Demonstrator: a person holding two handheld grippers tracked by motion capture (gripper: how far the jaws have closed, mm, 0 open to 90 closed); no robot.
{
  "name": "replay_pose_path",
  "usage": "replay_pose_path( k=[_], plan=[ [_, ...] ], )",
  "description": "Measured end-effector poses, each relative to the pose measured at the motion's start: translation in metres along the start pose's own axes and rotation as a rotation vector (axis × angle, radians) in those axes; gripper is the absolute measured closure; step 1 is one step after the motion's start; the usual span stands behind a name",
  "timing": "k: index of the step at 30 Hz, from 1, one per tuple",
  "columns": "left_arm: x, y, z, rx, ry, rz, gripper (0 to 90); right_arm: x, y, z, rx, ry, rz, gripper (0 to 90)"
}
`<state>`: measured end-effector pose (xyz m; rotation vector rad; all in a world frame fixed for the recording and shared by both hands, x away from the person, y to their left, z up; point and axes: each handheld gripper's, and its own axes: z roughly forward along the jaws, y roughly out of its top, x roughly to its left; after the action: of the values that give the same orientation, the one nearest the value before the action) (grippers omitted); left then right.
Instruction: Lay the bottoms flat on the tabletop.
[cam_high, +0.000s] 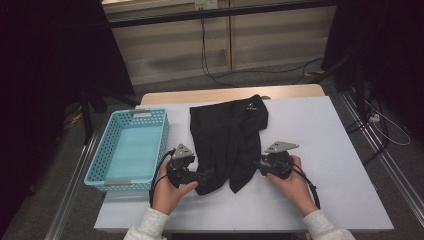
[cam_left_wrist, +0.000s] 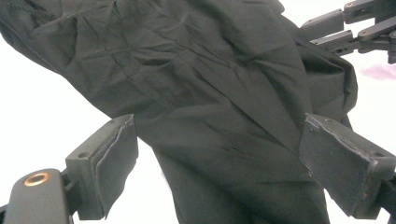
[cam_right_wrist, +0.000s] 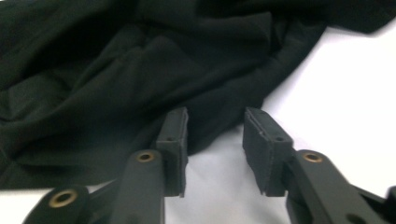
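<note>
L claw (cam_high: 205, 176) at the cloth's (cam_high: 230, 140) lower-left edge, jaws spread wide w/ fabric between them, pads clear of it. Basket (cam_high: 131, 150) sits just left of it, wall blocks any sideways swing that way. R claw (cam_high: 257, 165) at the cloth's right edge, jaws partway apart, cloth edge just ahead of the tips, bare table (cam_high: 325, 150) showing in the gap. Right of R claw: open table, nothing in the way out to the edge. Between claws: bunched cloth only, soft, no hard obstacle. Near side, toward the person: bare strip, free to pull back.
</note>
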<state>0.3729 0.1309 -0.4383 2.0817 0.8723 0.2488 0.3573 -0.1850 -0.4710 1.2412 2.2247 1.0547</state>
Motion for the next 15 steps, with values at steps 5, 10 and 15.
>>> replay_pose_path(
  k=[5,10,15],
  plan=[
    [-0.001,-0.001,0.002,0.004,-0.001,0.001,12.2,0.002,0.002,0.003,-0.001,0.021,-0.022,87.0],
    [-0.003,-0.001,0.003,0.006,-0.012,-0.004,12.5,0.000,0.002,0.003,-0.007,0.042,-0.006,90.0],
    [-0.002,-0.001,0.002,0.006,-0.012,0.000,12.8,-0.005,0.002,-0.007,-0.034,0.059,0.022,90.0]
  ],
)
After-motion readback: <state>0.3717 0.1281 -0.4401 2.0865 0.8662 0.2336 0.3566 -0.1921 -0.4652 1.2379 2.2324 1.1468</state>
